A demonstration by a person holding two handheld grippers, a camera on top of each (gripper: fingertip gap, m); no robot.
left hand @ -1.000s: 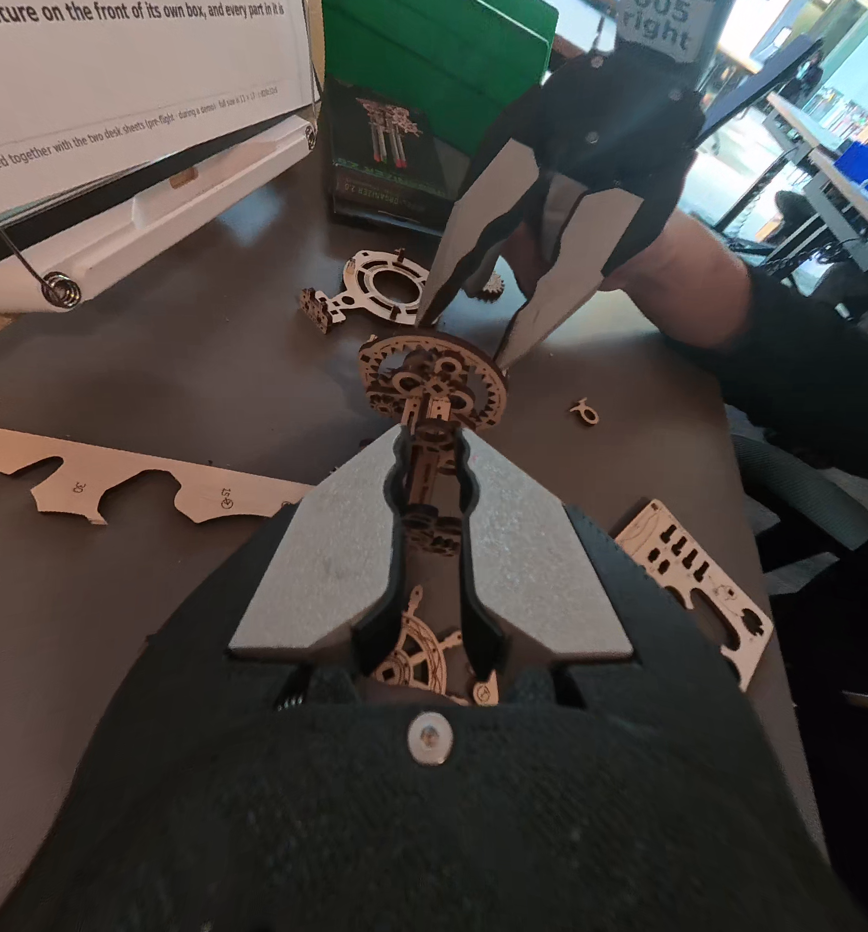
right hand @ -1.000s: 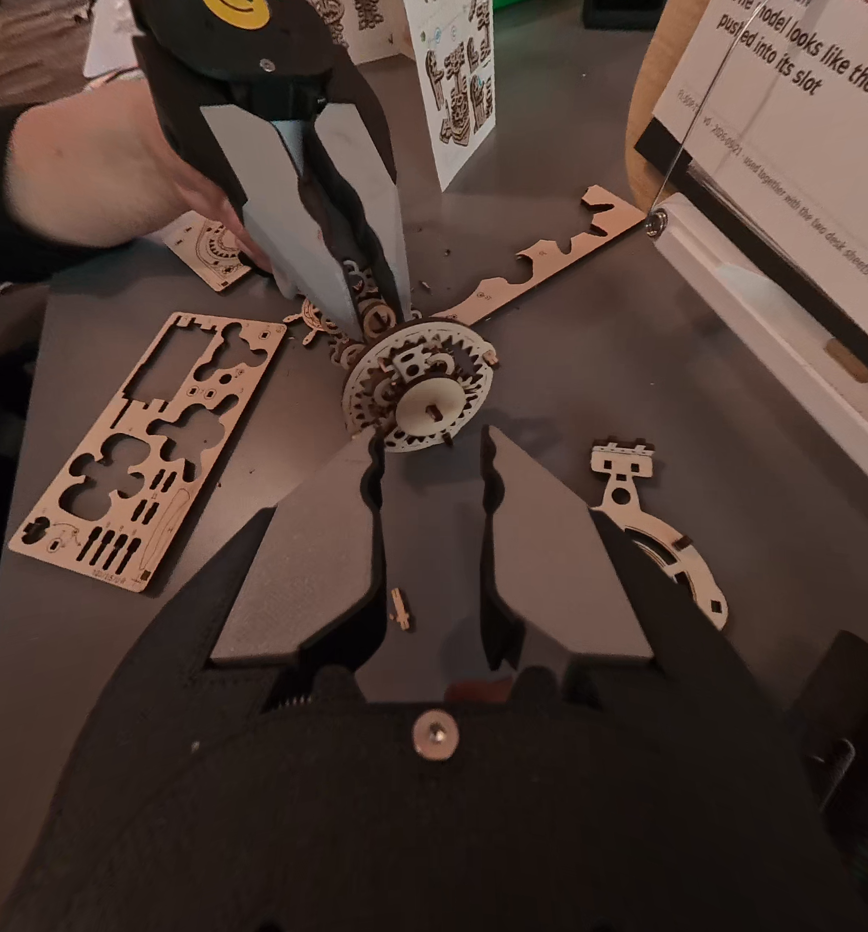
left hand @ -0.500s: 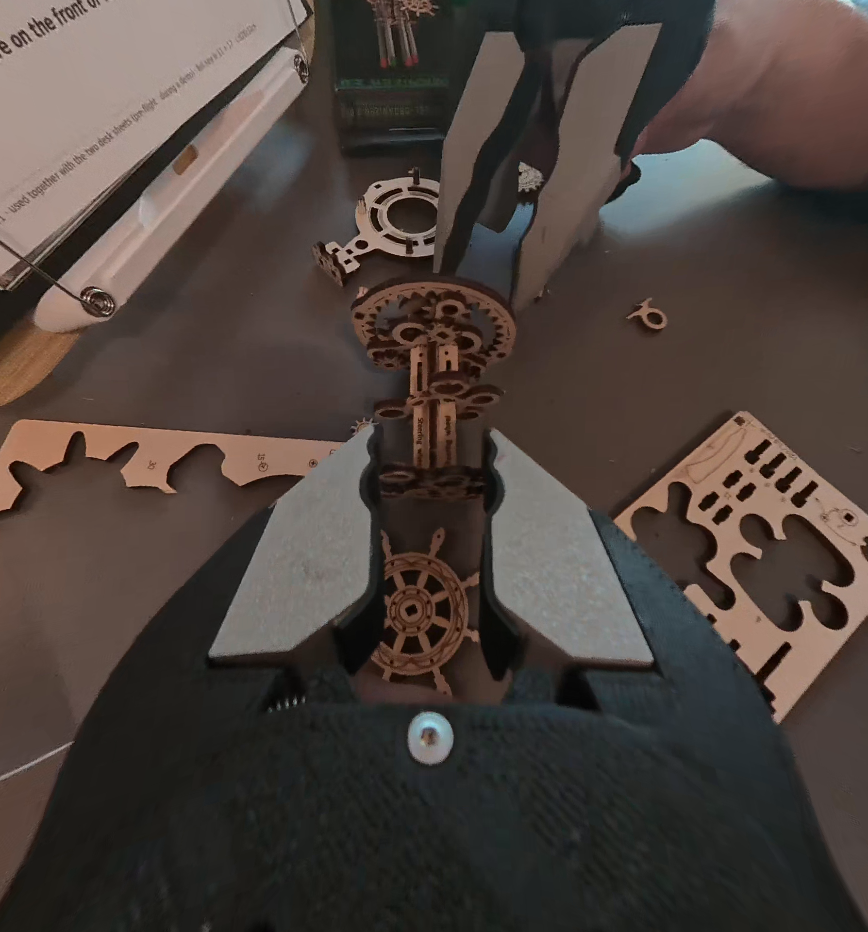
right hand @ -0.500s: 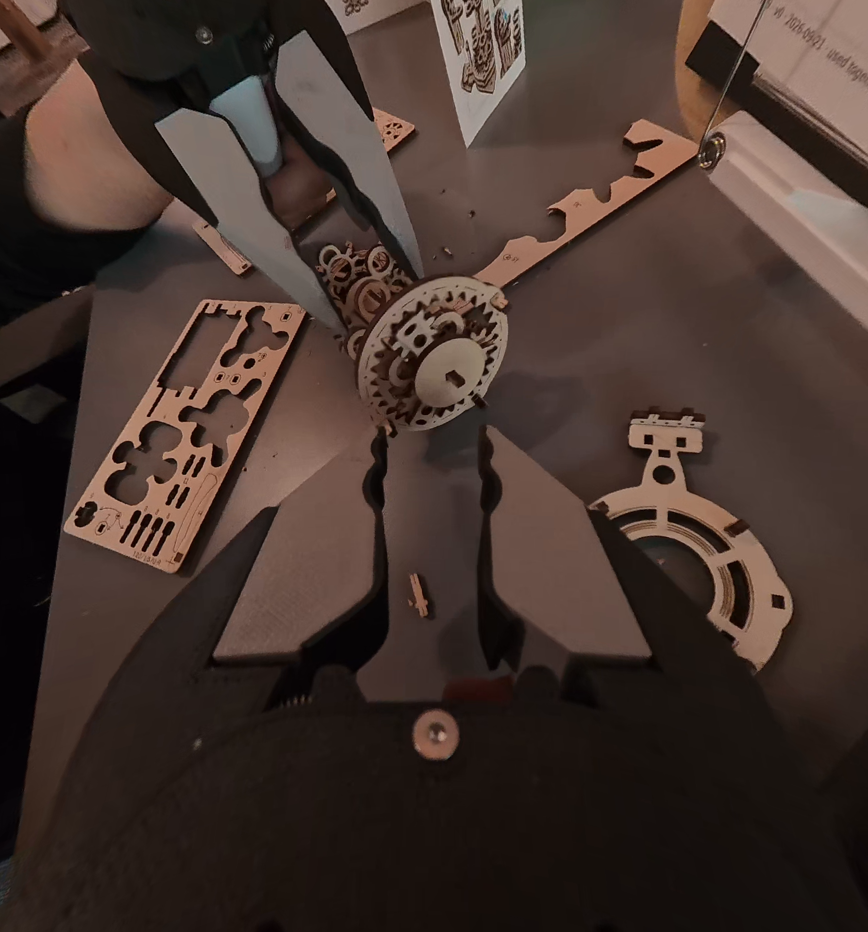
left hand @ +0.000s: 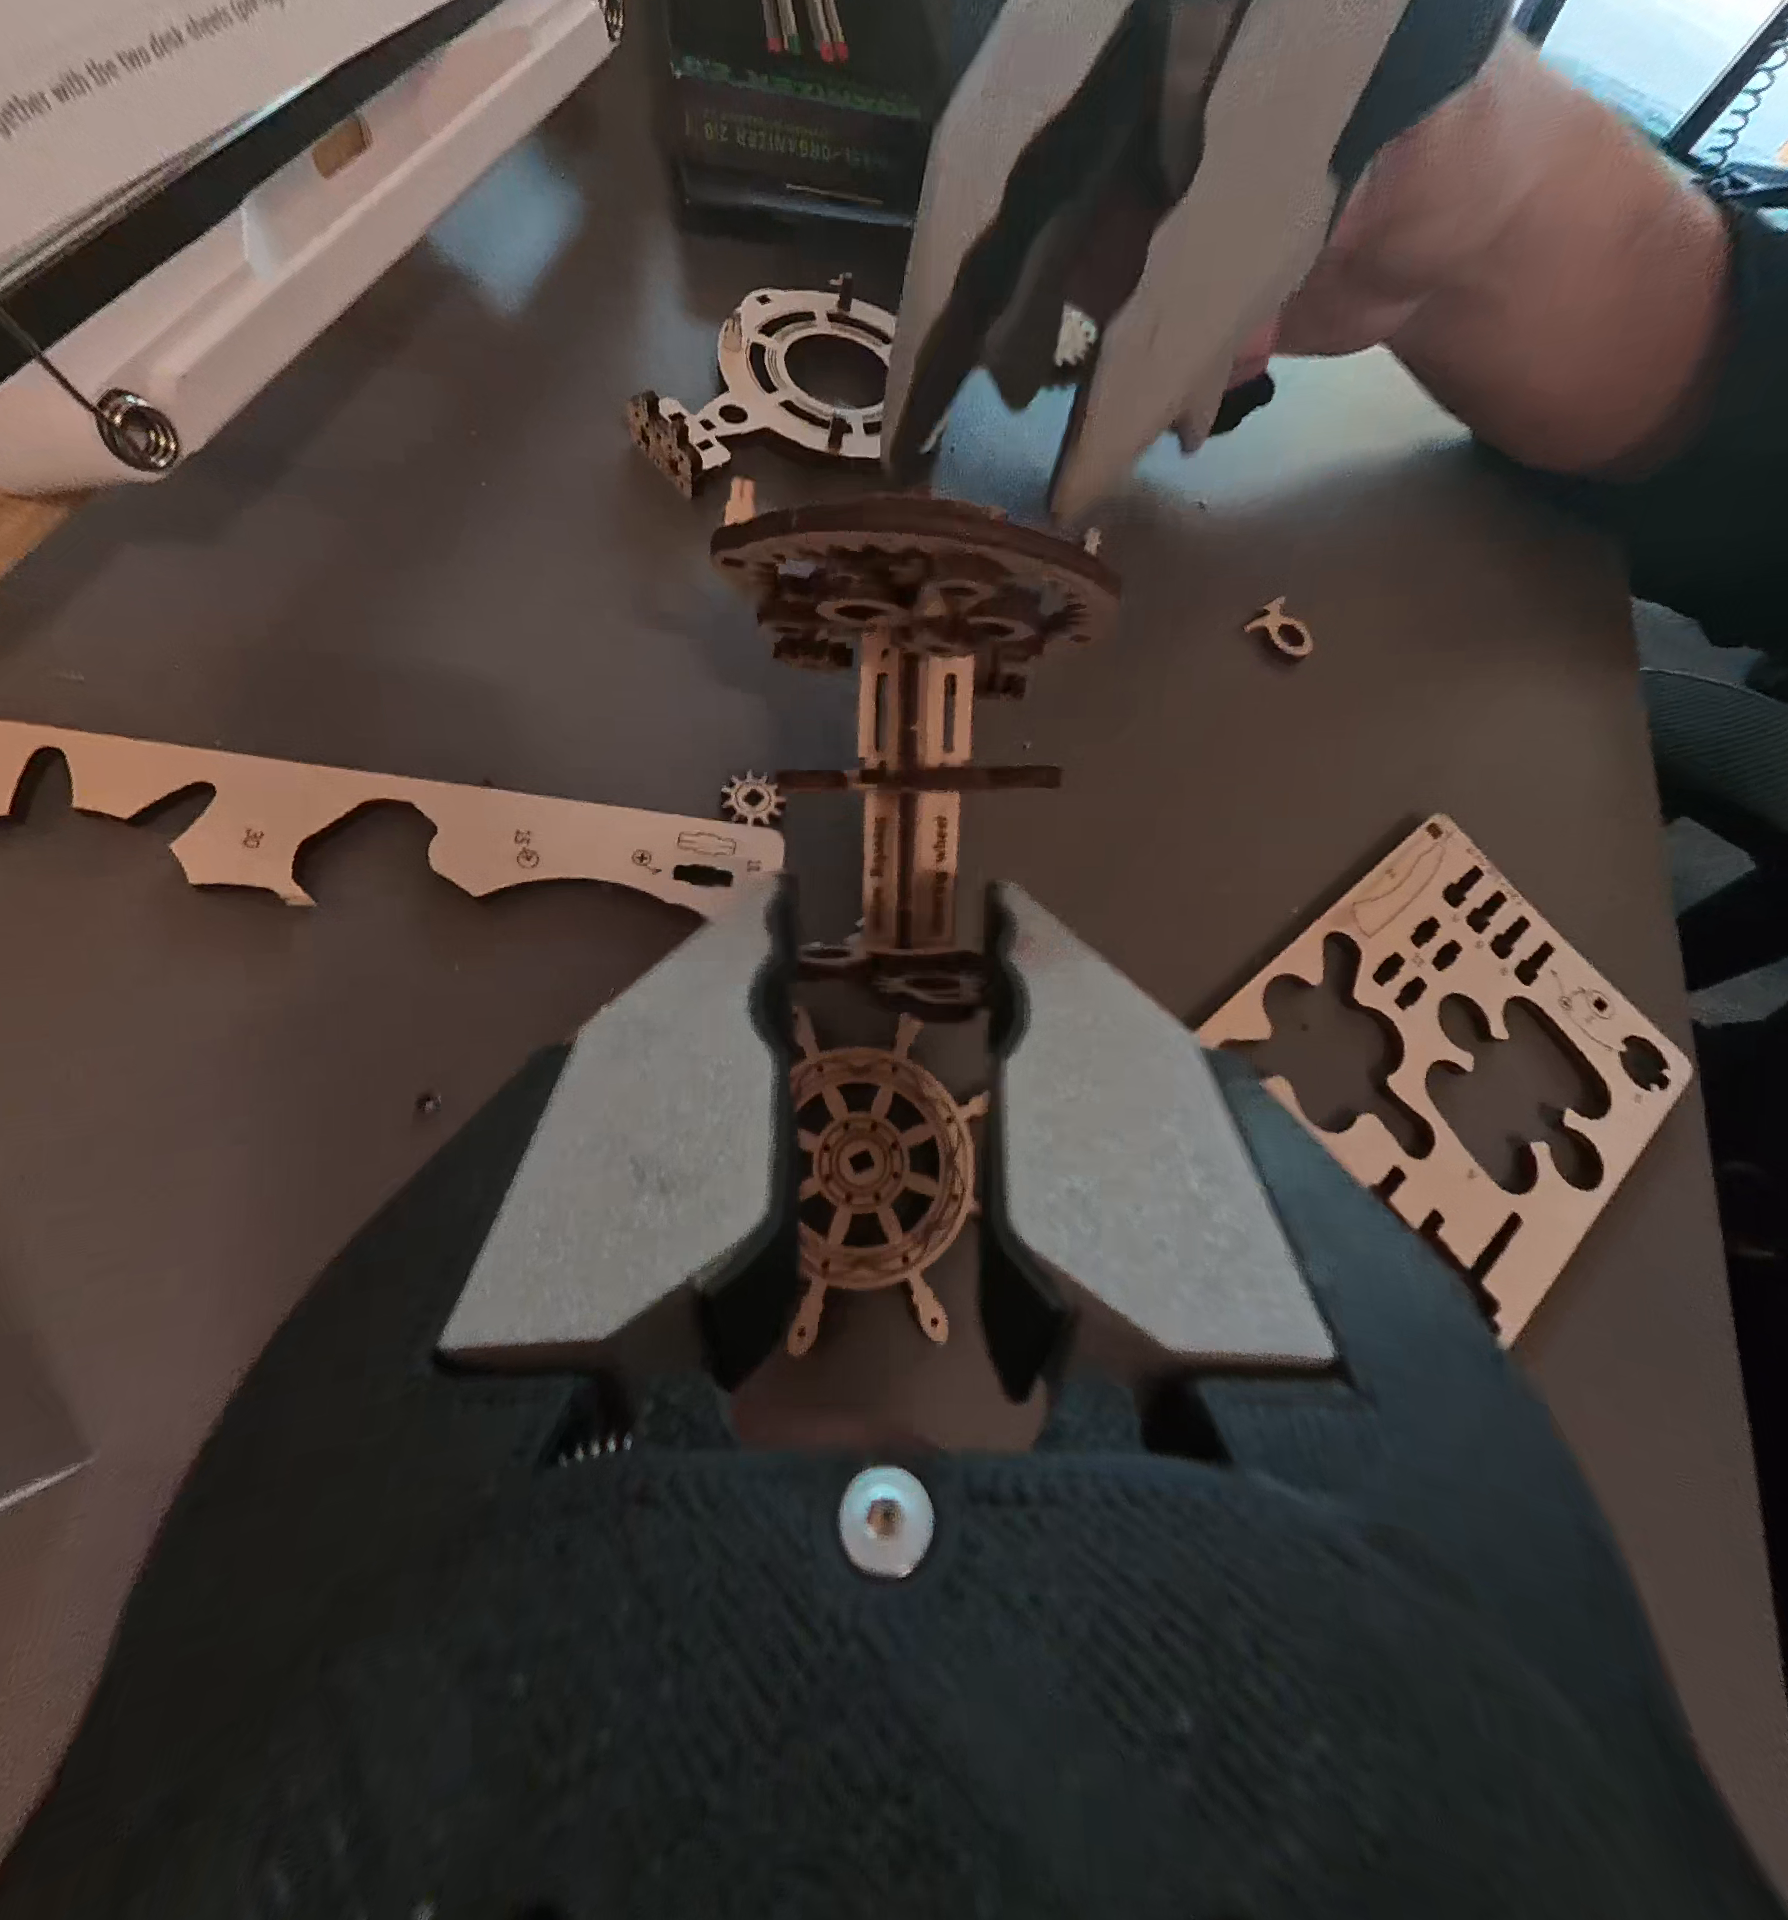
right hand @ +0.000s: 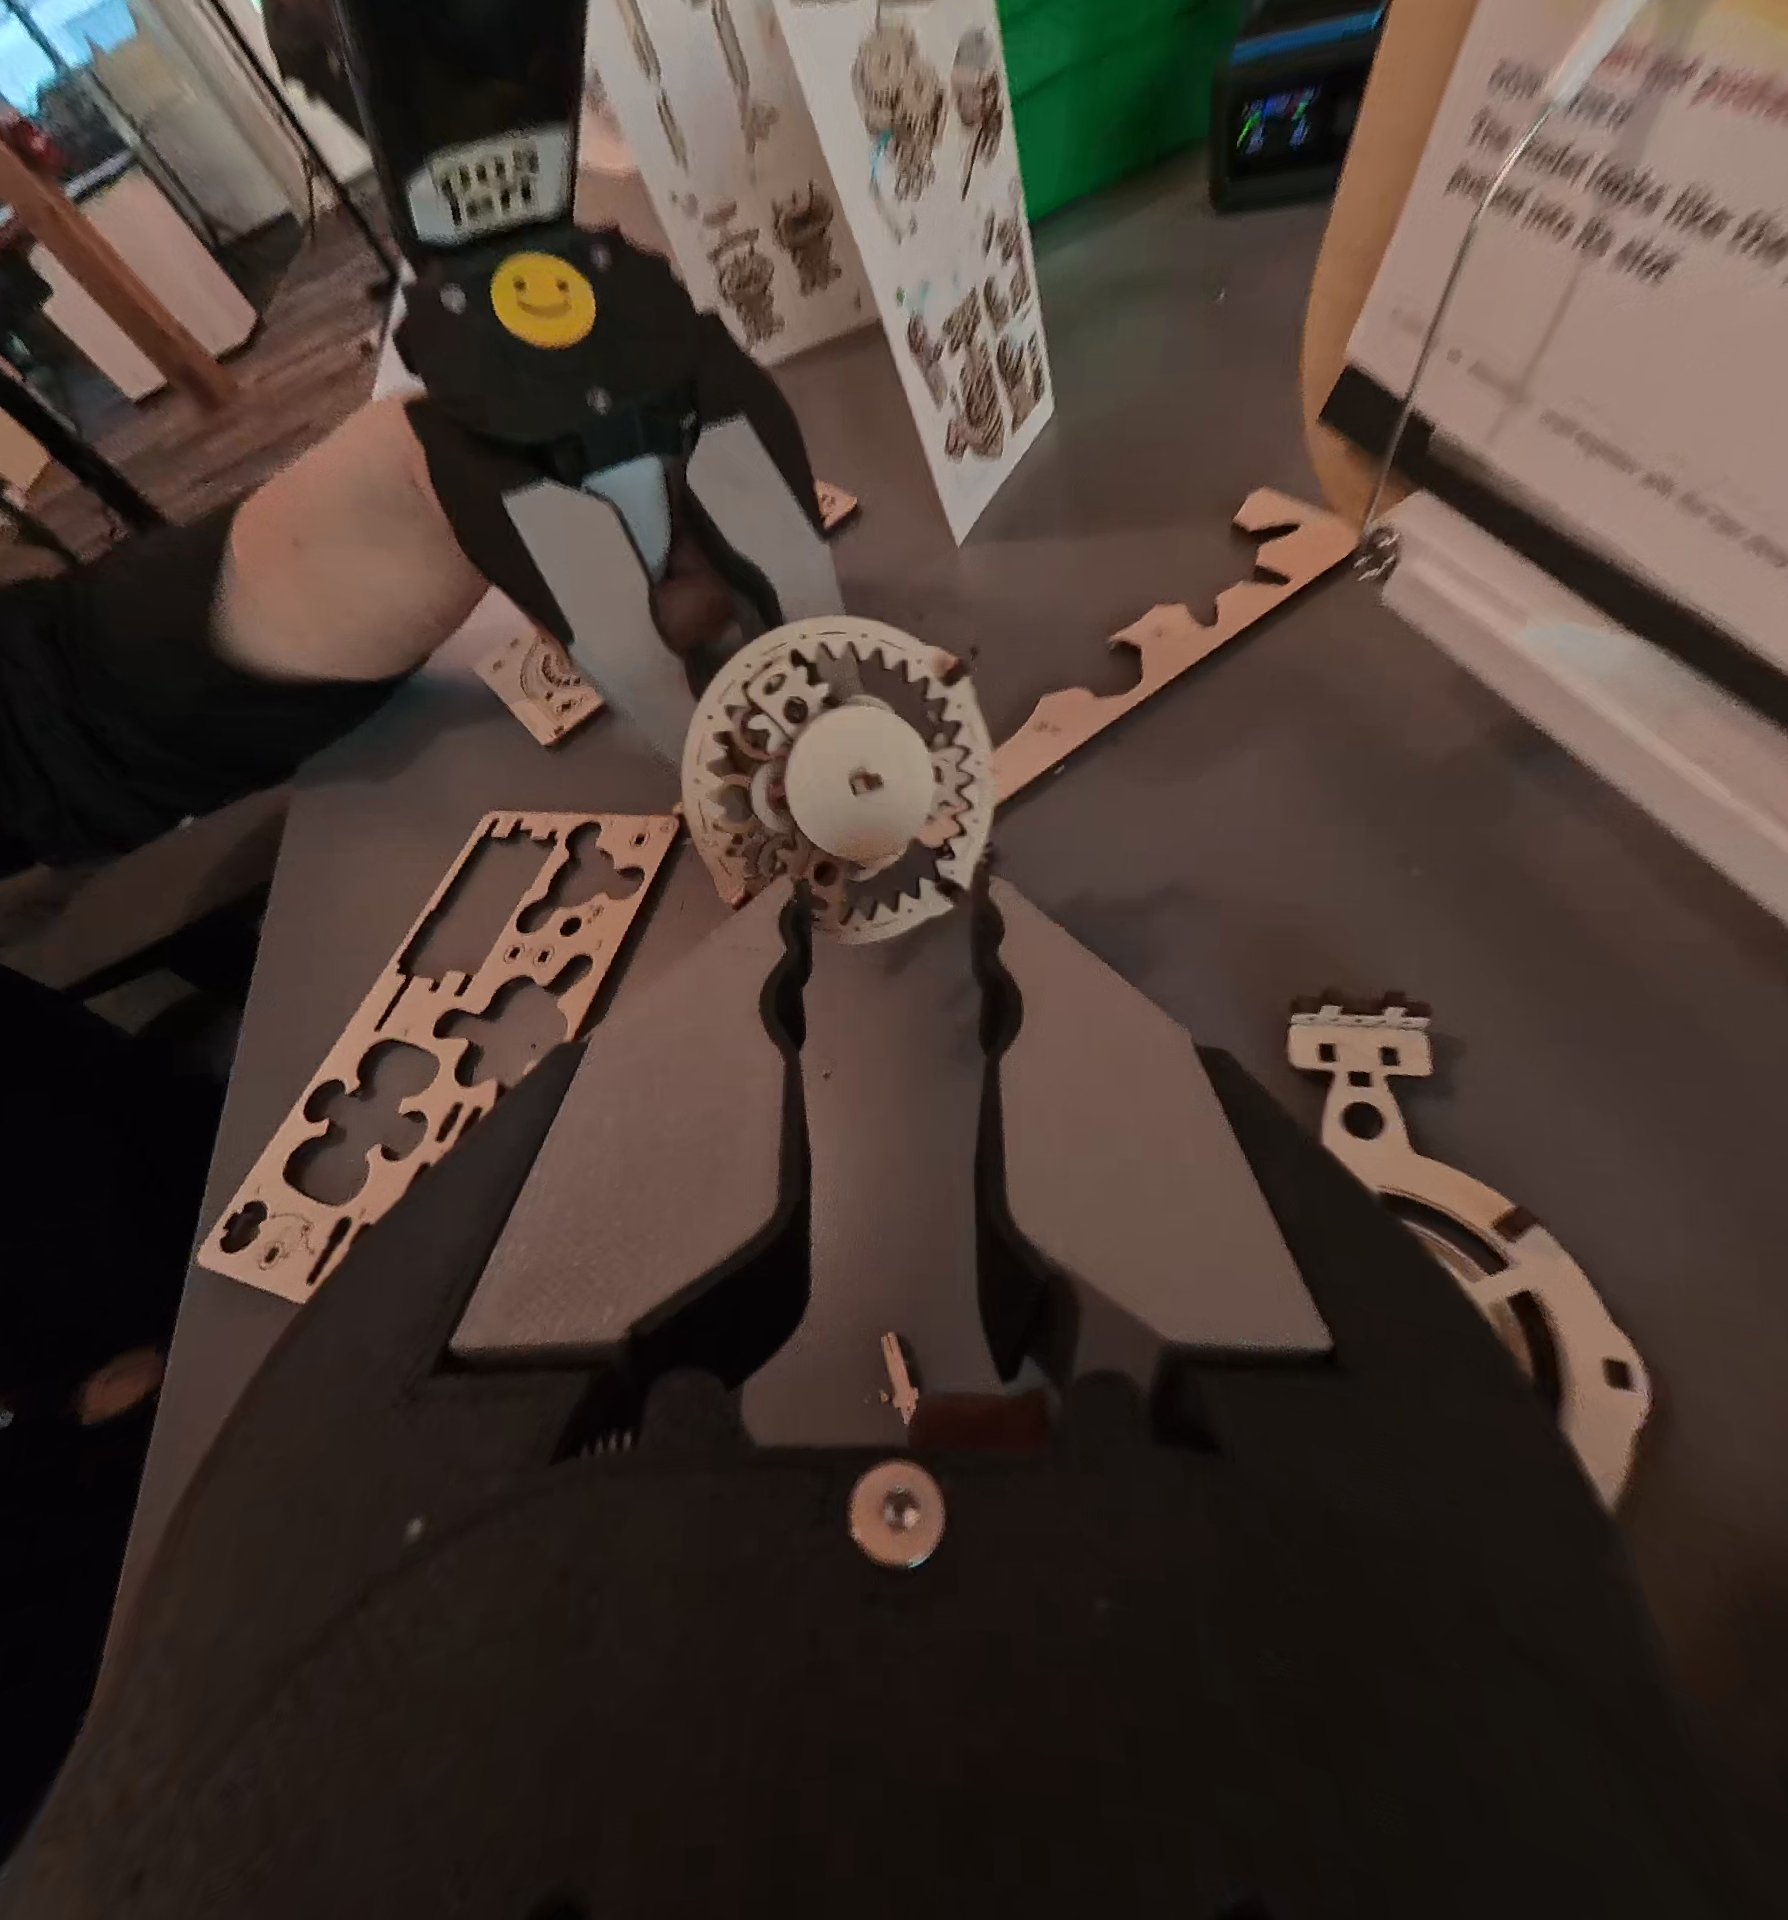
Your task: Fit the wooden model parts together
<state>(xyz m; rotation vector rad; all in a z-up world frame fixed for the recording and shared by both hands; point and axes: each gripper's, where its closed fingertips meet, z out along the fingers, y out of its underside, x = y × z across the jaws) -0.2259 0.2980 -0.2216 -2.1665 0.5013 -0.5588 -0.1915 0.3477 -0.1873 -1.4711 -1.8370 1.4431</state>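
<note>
The left gripper (left hand: 888, 914) is clenched on the lower collar of the wooden gear assembly (left hand: 911, 665), holding it above the table (left hand: 350, 623); the right gripper (right hand: 885, 914) hangs released just before its toothed disc (right hand: 838, 790). Light, stiff, brittle laser-cut ply, I judge: grip the square shaft (left hand: 916, 831) or disc rim, never the teeth
</note>
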